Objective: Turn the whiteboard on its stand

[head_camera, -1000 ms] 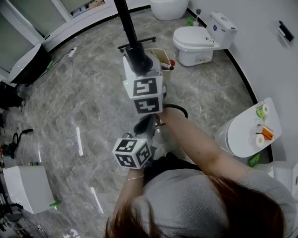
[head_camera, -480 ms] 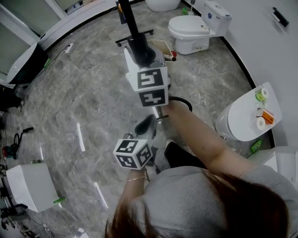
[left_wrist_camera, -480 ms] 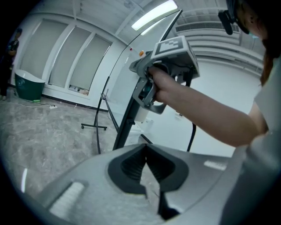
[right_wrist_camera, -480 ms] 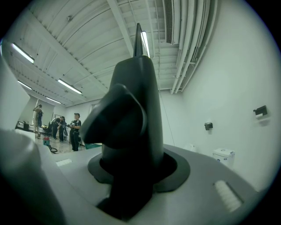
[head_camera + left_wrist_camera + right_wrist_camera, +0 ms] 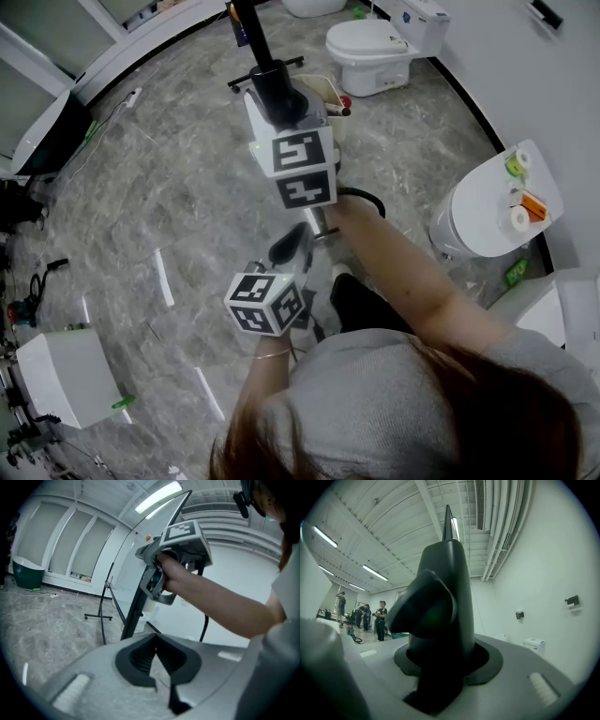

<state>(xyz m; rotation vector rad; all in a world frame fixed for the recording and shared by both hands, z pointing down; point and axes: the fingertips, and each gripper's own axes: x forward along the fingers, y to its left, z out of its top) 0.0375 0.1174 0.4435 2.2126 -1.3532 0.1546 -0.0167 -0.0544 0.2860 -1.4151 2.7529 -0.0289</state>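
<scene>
Upright black-framed whiteboard, edge-on

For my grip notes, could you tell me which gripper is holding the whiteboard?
The right gripper: it is clamped on the dark edge of the whiteboard. The left gripper is shut on nothing, short of the board.

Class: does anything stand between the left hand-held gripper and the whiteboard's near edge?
Nothing visible does. The left hand-held gripper looks straight at the whiteboard's black edge; the right hand-held gripper, clamped on that edge, and the forearm sit higher up.
</scene>
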